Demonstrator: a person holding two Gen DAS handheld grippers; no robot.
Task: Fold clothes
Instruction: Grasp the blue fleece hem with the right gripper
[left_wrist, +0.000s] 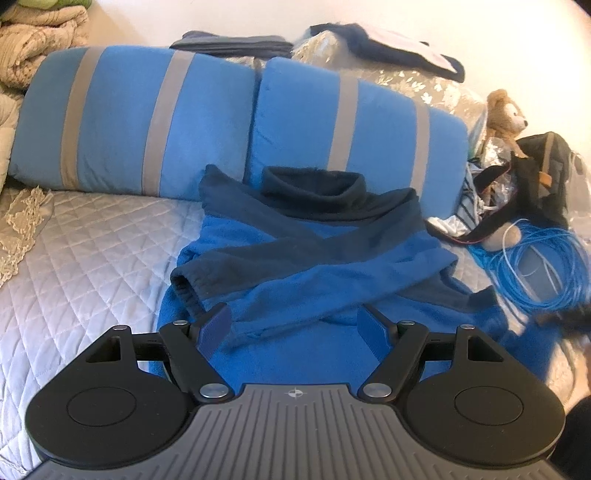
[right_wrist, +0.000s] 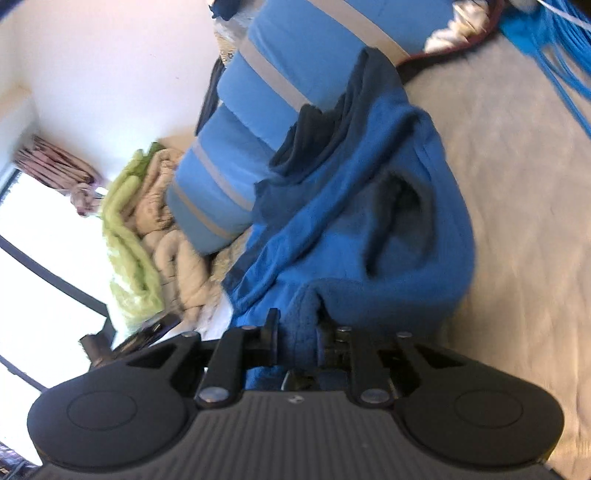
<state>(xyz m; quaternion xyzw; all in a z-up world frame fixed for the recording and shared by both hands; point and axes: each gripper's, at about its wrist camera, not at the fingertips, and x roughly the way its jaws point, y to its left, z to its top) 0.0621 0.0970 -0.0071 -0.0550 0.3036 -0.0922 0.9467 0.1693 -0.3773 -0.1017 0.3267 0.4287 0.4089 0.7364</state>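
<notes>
A blue fleece top (left_wrist: 314, 258) lies on the bed (left_wrist: 85, 251), with its dark collar up against two blue striped pillows (left_wrist: 147, 118). Both sleeves are folded in and cross over the chest.

The left gripper (left_wrist: 295, 328) hangs over the bottom part of the top. Its two fingers are spread wide and nothing is between them. One blue pad (left_wrist: 214, 330) sits just above a sleeve end, but it is hard to tell if it touches.

The right gripper (right_wrist: 295, 339) is pinching a thick fold of the blue fleece (right_wrist: 369, 240) at the edge of the top. Its fingers are pressed close together on the cloth. The view from this gripper is tipped on its side and a bit blurry, so this hand looks busy.

The step in hand looks like folding the bottom of the top up toward the collar. To do it well, the right gripper should keep a firm pinch, so the soft, thick cloth does not slip out. It should lift the edge only a little and carry it straight toward the pillows, so the crossed sleeves stay tucked inside. The left gripper could grab the other bottom corner, so both sides go up together and the fold comes out even.

A coil of blue cable (left_wrist: 543, 266) lies near the top, on its right. The cloth should stay away from it.
</notes>
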